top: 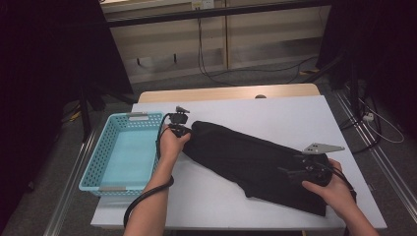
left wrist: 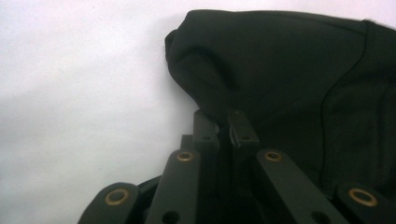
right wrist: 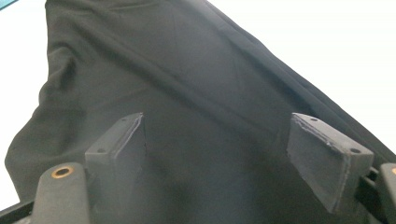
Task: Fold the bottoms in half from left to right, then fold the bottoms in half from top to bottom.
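Black cloth (top: 251,160) lies slantwise across the white table (top: 275,113), its far left end pinched between the closed jaws of the left gripper (left wrist: 223,122) beside the blue basket (top: 123,150), while the right gripper (right wrist: 233,154) hovers spread wide over its near right end.

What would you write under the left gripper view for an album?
Left hand-held gripper, jaws shut on a fold of the black garment lying on the white table.
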`<state>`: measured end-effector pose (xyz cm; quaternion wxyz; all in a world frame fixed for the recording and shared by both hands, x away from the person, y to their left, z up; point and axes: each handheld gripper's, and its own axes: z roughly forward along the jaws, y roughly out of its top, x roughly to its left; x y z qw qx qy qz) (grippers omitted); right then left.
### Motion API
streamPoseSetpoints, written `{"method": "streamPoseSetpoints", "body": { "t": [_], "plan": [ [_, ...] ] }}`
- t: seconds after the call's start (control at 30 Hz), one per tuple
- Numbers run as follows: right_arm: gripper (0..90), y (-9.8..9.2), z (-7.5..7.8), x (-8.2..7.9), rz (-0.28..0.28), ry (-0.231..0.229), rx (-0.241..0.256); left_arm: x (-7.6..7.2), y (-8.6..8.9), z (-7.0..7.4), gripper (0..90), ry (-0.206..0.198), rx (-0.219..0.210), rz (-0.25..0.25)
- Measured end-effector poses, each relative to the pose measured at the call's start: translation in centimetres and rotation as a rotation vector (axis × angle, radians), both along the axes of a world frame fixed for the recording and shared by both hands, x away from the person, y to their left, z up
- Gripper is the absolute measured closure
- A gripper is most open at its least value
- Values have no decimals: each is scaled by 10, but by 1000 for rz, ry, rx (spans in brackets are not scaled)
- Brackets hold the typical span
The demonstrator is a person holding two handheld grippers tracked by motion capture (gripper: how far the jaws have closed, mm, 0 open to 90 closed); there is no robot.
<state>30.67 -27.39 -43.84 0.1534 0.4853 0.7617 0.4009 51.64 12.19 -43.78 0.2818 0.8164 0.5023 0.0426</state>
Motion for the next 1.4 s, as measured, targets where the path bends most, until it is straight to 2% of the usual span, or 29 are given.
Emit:
{"method": "streamPoseSetpoints", "body": {
  "t": [0.1,0.27,0.7,1.03,1.4],
  "plan": [
    [184,-1,0,0,-2,1,8,1,1,5,846,-1,-18,-2],
    [172,-4,-2,1,-10,2,11,4,5,21,848,14,-59,-2],
    [156,-3,0,5,4,-8,44,8,8,42,850,33,-53,9],
    [149,0,-2,8,17,-7,35,11,9,53,850,43,-37,15],
    [135,2,-1,8,38,-14,32,13,12,65,851,31,-31,30]
  ]
}}
